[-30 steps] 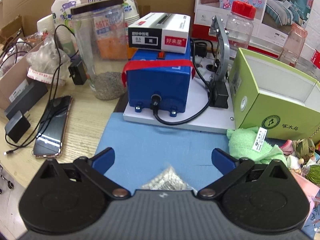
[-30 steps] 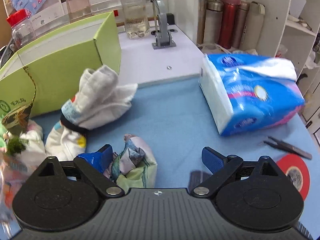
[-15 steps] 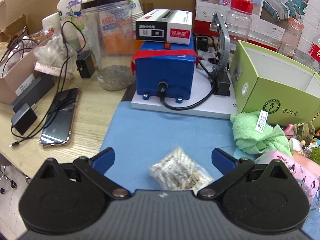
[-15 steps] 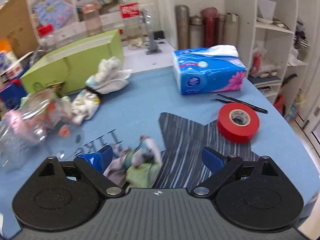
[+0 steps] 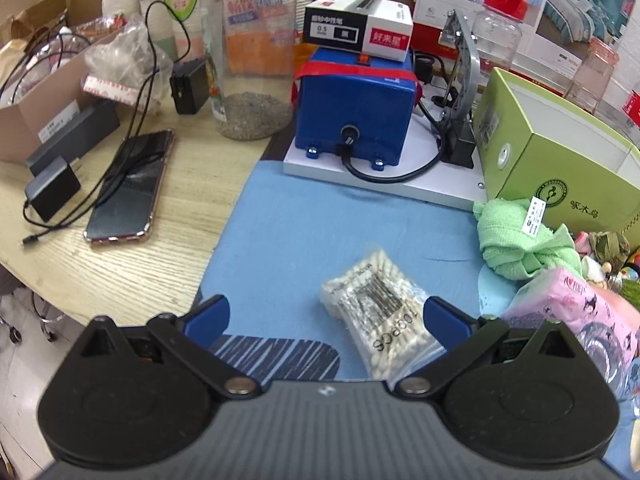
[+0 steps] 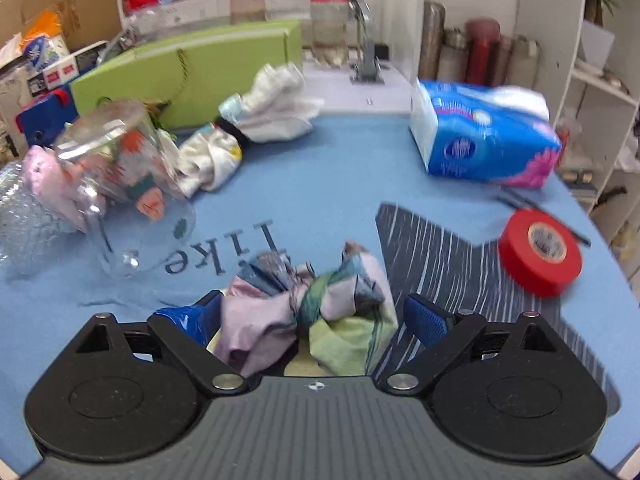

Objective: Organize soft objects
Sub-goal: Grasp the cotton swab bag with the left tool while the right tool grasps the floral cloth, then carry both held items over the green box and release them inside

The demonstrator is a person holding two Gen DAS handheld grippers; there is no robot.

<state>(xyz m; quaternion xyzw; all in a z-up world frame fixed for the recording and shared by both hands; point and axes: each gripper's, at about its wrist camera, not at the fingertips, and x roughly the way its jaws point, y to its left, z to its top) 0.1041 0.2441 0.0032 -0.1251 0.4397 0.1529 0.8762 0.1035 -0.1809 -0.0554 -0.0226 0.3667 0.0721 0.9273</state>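
In the right wrist view a knotted pastel cloth bundle (image 6: pixel 308 312) lies on the blue mat between the wide-open fingers of my right gripper (image 6: pixel 308 318). A white sock bundle (image 6: pixel 276 106) and a tipped clear jar (image 6: pixel 116 184) lie farther back. In the left wrist view my left gripper (image 5: pixel 326 314) is open above the mat. A clear bag of cotton swabs (image 5: pixel 380 312) lies between its fingers, close to the right one. A green towel (image 5: pixel 520 240) and a pink tissue pack (image 5: pixel 568 312) lie to the right.
A green box (image 5: pixel 560 160) and a blue device (image 5: pixel 356 108) stand at the back. A phone (image 5: pixel 128 188), chargers and a tall jar (image 5: pixel 252 52) are on the wooden table at left. A blue tissue pack (image 6: pixel 484 140) and red tape roll (image 6: pixel 540 254) lie to the right.
Both grippers have pulled back and up, so more of the mat shows. The swab bag has come fully into the left view. The cloth bundle stays between the right fingers.
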